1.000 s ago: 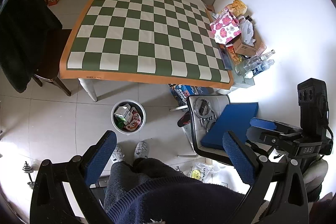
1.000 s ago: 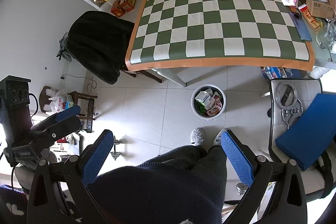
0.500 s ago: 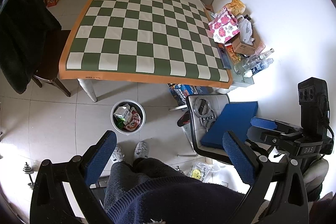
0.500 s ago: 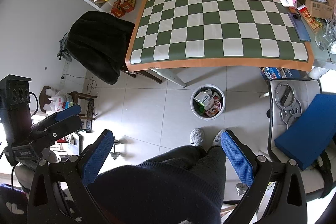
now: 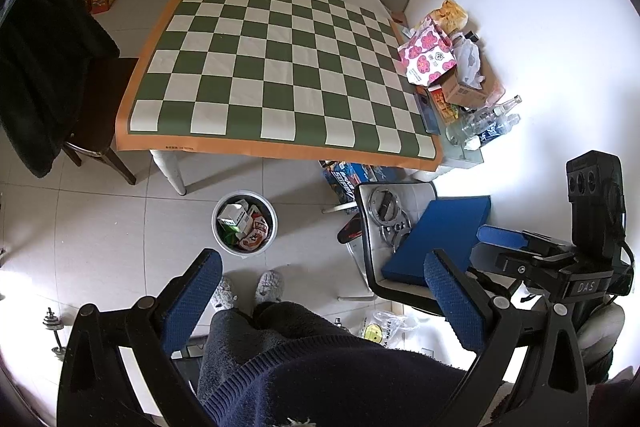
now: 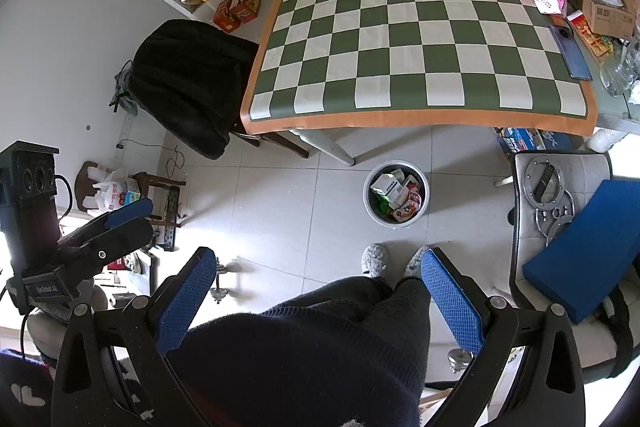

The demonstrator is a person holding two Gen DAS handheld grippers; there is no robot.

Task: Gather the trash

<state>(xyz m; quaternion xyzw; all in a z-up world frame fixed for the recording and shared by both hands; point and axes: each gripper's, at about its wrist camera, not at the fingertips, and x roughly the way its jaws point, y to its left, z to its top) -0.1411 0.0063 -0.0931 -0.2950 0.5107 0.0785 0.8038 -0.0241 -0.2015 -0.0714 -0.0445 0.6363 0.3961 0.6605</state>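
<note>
Left wrist view: both the left hand-held gripper (image 5: 320, 301) and right hand-held gripper (image 6: 316, 301) hang wide open and empty, raised near the person's body, apparently because the trash bin (image 5: 245, 223) ahead below them already holds the wrappers.

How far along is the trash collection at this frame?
Done: the bin on the floor already holds cartons and wrappers, and the checkered table is bare across its middle. In hand: nothing; the left gripper and right gripper both have open, empty jaws. Left: possibly the clutter along the table's far edge, bag, box and bottles, if any counts as trash.
</note>
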